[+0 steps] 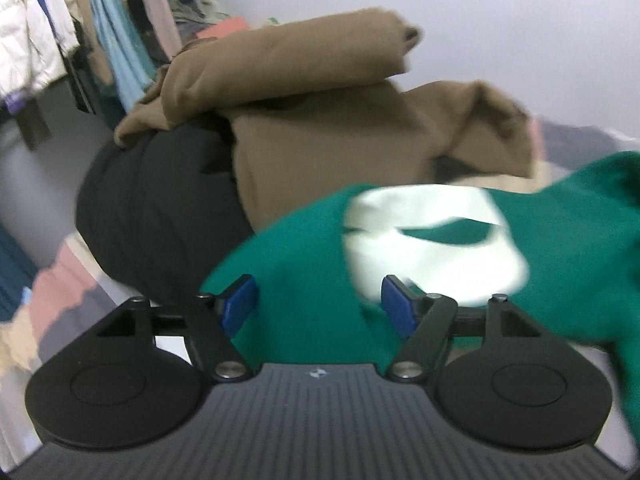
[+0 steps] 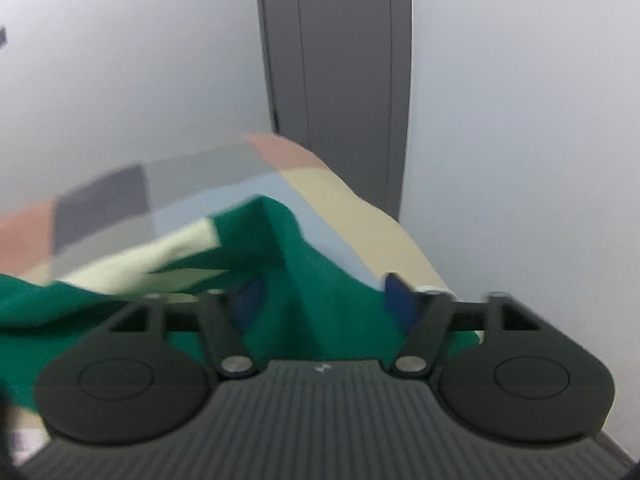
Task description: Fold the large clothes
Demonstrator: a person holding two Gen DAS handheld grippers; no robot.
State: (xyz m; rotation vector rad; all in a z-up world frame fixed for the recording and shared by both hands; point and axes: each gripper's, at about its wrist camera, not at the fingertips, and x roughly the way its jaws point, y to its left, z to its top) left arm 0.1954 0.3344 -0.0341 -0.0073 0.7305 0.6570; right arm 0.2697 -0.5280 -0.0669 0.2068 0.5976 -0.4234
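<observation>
A green garment (image 1: 304,264) with a large white print (image 1: 432,240) lies in front of my left gripper (image 1: 320,304). The left jaws are open, with the green cloth between and under the blue pads (image 1: 240,300). In the right wrist view the same green garment (image 2: 320,280) with its pale print (image 2: 140,260) lies bunched on a checked surface (image 2: 200,184). My right gripper (image 2: 324,300) is open, its blue pads (image 2: 396,300) on either side of a raised green fold. Both views are blurred.
A brown coat (image 1: 320,100) lies over a black padded garment (image 1: 160,208) behind the green one. Hanging clothes (image 1: 60,20) fill the far left. A grey door (image 2: 336,80) and white walls stand beyond the checked surface's edge.
</observation>
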